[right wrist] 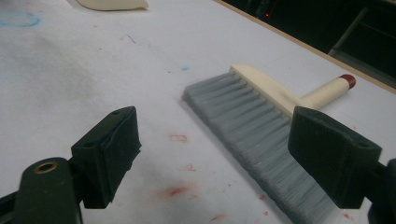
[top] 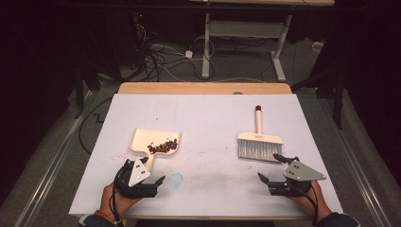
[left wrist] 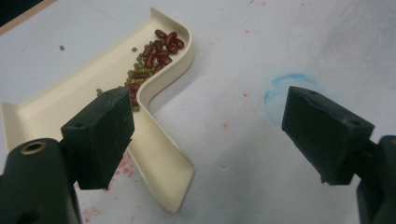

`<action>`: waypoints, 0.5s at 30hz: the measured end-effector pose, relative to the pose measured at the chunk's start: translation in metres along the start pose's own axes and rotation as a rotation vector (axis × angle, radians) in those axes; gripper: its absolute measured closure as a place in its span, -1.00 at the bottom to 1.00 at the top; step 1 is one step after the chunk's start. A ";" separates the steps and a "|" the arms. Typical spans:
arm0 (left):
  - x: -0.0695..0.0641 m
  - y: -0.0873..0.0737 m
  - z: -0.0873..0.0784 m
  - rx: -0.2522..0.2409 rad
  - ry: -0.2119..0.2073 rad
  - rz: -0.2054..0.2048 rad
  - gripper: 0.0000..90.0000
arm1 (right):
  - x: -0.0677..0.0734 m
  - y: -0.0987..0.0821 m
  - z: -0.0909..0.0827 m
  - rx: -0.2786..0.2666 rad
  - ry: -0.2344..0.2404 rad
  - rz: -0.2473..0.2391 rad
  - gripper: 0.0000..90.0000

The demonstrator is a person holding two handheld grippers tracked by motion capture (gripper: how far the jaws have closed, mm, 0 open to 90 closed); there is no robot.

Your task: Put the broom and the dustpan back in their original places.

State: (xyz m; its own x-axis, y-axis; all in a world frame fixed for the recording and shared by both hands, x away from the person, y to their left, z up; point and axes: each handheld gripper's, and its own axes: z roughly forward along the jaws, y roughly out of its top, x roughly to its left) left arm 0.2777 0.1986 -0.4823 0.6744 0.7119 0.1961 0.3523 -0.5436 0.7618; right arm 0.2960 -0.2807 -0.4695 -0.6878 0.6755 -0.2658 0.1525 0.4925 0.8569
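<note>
Beans (top: 163, 146) are seen heaped in the dustpan (top: 142, 141), on the left half of the table (top: 208, 113), reds and small greens bunched against the back wall by the handle. Left gripper (top: 153, 182) is held with jaws spread wide, nothing pinched, just beside the dustpan's handle (left wrist: 161, 172). The pan is judged light, stiff and smooth plastic, so a slip is possible; the flat handle is best clamped across its edges and the pan kept level, since the loose beans would roll out of the open front. On the right, the brush (top: 259, 142) lies flat, bristles toward the person. Right gripper (top: 272, 168) is likewise spread and empty, close to the soft grey bristles (right wrist: 252, 126). The bristles would yield; the rigid cream handle (right wrist: 327, 91) is the better hold.
</note>
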 end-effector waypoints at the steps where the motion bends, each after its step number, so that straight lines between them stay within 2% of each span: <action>1: 0.001 0.000 0.000 -0.006 0.002 0.009 -0.63 | 0.000 0.000 0.000 0.001 -0.003 -0.002 -0.62; 6: 0.003 -0.001 -0.001 -0.003 -0.003 -0.011 -0.63 | 0.000 0.001 0.000 -0.004 -0.005 -0.004 -0.62; 8: 0.003 0.000 0.000 -0.006 0.002 0.005 -0.63 | 0.000 0.001 0.000 -0.001 -0.008 -0.005 -0.62; 15: 0.002 0.001 0.000 -0.004 0.001 -0.002 -0.63 | -0.002 0.000 -0.001 -0.009 -0.006 0.003 -0.61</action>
State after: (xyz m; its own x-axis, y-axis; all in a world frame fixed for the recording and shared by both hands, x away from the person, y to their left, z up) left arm 0.2794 0.1994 -0.4816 0.6730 0.7134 0.1951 0.3510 -0.5403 0.7648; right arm 0.2966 -0.2825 -0.4682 -0.6834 0.6802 -0.2653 0.1486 0.4854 0.8616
